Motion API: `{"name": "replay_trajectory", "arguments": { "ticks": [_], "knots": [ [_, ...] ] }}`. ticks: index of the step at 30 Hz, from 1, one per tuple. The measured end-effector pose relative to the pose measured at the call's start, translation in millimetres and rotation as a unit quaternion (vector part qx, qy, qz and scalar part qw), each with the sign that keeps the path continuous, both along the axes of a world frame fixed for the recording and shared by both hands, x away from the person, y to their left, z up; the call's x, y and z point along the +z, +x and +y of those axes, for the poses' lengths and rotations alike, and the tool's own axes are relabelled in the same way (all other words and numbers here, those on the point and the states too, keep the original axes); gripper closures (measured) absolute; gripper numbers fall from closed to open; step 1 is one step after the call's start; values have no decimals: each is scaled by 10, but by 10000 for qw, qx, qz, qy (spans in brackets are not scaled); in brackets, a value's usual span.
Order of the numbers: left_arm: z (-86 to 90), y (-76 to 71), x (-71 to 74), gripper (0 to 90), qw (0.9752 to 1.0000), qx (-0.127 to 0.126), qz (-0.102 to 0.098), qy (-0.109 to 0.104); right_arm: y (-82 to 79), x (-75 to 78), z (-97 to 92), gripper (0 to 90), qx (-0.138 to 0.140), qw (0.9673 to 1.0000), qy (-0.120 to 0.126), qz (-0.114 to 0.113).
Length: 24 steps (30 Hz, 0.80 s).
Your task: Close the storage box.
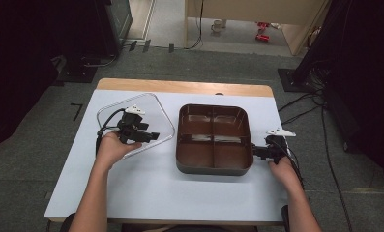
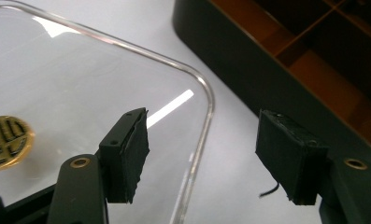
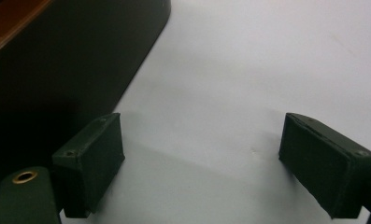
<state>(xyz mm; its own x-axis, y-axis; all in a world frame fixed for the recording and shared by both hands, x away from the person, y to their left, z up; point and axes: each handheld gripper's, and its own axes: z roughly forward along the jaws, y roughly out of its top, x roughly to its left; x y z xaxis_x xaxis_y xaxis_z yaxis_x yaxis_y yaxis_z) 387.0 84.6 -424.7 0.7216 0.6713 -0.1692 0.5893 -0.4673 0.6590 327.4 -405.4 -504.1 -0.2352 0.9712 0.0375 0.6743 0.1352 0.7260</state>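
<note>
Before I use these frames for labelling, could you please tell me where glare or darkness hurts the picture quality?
Left gripper view: a bright glare streak on the clear lid, otherwise sharp. Right gripper view: the tray wall is nearly black in shadow, slightly soft. High view: evenly lit table, dark room corners, tray floor shows some sheen.

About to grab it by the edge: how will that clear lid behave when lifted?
The clear lid looks like thin, glossy plastic, so probably light and a bit slippery. Being broad and flat, it may sag or tilt from one corner. Its raised rim should help the left tongs hold.
</note>
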Motion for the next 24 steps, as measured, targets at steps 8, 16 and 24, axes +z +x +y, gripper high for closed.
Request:
{"name": "replay_trajectory", "arguments": {
  "ticks": [8,16,24],
  "knots": [
    [107,124,8,351,9998,172,-74,-61,-1,1,1,134,-4,10000,4,6],
    [281,250,22,351,9988,436,-202,-85,0,0,2,134,-6,10000,8,1],
    [392,383,-43,351,9971,689,-331,-32,0,-1,0,134,1,10000,2,-2]
  ]
}}
